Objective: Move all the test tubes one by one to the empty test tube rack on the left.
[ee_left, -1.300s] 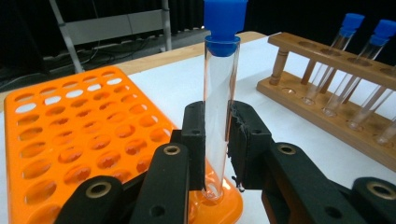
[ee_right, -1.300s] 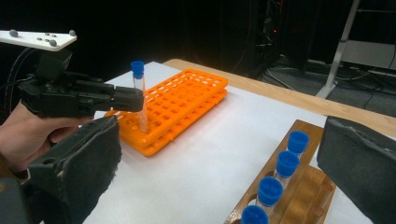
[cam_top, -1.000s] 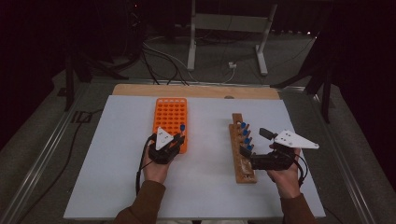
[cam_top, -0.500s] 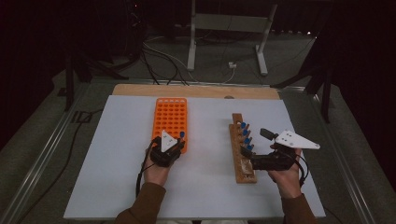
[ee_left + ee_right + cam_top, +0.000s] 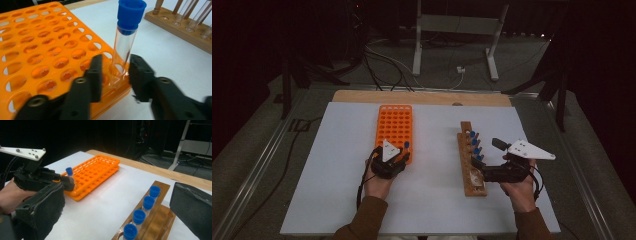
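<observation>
1. Tube transfer is the work in hand: a blue-capped test tube [image 5: 126,42] stands upright in a corner hole of the orange rack [image 5: 37,50], at the edge nearest the wooden rack [image 5: 472,160].
2. My left gripper [image 5: 113,75] has just been opening its jaws; they now stand spread on either side of the tube, with a gap between each pad and the glass. I judge this the release step, with the tube seated.
3. My right gripper [image 5: 117,220] waits beside the wooden rack, its jaws wide apart and holding nothing. Four more capped tubes [image 5: 143,210] stand in that rack.
4. Next, I reckon, my left hand must draw straight back without nudging the glass, then one gripper must pinch the next tube below its cap and lift it straight up.
</observation>
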`<state>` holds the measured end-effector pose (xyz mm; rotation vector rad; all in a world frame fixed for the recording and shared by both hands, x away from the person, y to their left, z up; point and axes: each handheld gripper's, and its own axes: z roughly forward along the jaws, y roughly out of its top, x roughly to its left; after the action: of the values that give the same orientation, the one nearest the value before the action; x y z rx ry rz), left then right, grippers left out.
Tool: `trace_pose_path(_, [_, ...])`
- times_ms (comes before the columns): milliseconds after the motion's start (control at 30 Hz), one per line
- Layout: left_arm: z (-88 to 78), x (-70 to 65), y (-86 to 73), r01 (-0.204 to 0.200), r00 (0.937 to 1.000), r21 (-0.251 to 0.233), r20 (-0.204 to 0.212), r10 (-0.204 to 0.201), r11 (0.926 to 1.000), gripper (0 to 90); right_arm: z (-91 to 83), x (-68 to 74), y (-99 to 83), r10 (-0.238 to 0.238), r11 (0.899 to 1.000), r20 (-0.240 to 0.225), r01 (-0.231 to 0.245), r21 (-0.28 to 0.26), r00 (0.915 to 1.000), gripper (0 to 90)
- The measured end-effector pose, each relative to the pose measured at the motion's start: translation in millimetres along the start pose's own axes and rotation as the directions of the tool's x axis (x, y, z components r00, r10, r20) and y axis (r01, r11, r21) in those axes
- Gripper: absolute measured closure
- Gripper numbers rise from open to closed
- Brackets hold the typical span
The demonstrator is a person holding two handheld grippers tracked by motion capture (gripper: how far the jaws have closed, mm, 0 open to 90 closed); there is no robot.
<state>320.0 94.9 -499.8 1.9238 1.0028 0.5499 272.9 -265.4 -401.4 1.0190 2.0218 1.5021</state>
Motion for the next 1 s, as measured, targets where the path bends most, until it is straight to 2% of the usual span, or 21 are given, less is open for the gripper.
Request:
trace_pose_path(100, [-5.9,2.0,-0.4,0.02,0.9996,-0.018,0.019,-0.02,0.9996,51.1,-0.1,-2.9,-1.9,0.006,1.0,0.009,-0.006,0.005,0.9999,0.3])
trace_pose_path(167, [-11.9,3.3,0.1,0.031,0.9991,-0.038,0.029,-0.03,0.9988,49.3,-0.1,-3.8,-2.6,0.006,1.0,0.011,-0.006,0.009,0.9999,0.3])
trace_pose_path(300, [-25.5,10.0,1.0,0.095,0.9925,-0.078,0.085,-0.088,0.9924,42.6,0.7,-5.4,-4.7,0.011,1.0,0.018,-0.011,0.023,0.9998,0.4])
trace_pose_path(467, [-43.2,15.6,0.7,0.144,0.9888,-0.118,0.056,-0.138,0.9825,20.0,3.0,-5.5,-7.9,-0.014,0.999,0.035,0.012,0.048,0.9993,2.2])
trace_pose_path(533, [-50.1,17.8,-0.1,0.158,0.9867,-0.131,0.06,-0.151,0.9787,14.8,4.8,-6.0,-10.3,-0.025,0.998,0.04,0.022,0.062,0.9989,4.4])
trace_pose_path(567, [-52.9,18.2,-0.6,0.164,0.9858,-0.137,0.056,-0.158,0.9768,5.2,6.2,-6.6,-13.7,-0.03,0.997,0.045,0.026,0.075,0.9985,7.0])
trace_pose_path(667, [-60.3,18.7,-3.1,0.192,0.9811,-0.165,0.06,-0.184,0.9675,1.5,7.0,-8.1,-17.1,-0.023,0.997,0.04,0.019,0.081,0.999,9.6])
trace_pose_path(733, [-63.2,19.6,-1.9,0.193,0.9806,-0.167,0.065,-0.185,0.9669,0.8,8.0,-9.7,-20.4,-0.016,0.995,0.037,0.013,0.095,0.9992,14.8])
trace_pose_path(800, [-66.8,20.1,0.1,0.2,0.9793,-0.185,0.07,-0.19,0.9622,0.8,9.5,-11.3,-26.4,-0.016,0.992,0.038,0.011,0.125,0.9991,20.8])
trace_pose_path(833, [-68.4,20.2,1.2,0.2,0.9794,-0.193,0.068,-0.19,0.9606,0.8,9.5,-11.3,-26.4,-0.016,0.992,0.038,0.011,0.125,0.9991,20.8])
trace_pose_path(867, [-70.2,20.2,2.3,0.196,0.9803,-0.197,0.065,-0.187,0.9606,0.8,11.2,-12.2,-30.5,-0.02,0.99,0.025,0.016,0.143,0.9995,28.1])
trace_pose_path(900, [-71.9,20.2,3.2,0.192,0.9811,-0.203,0.063,-0.183,0.9602,0.8,11.2,-12.2,-30.5,-0.02,0.99,0.025,0.016,0.143,0.9995,28.1])
trace_pose_path(1000, [-75.5,20.1,5.0,0.19,0.9818,-0.219,0.057,-0.181,0.9571,0.8,15.2,-12.0,-36.0,-0.032,0.985,0.03,0.027,0.172,0.999,40.4])
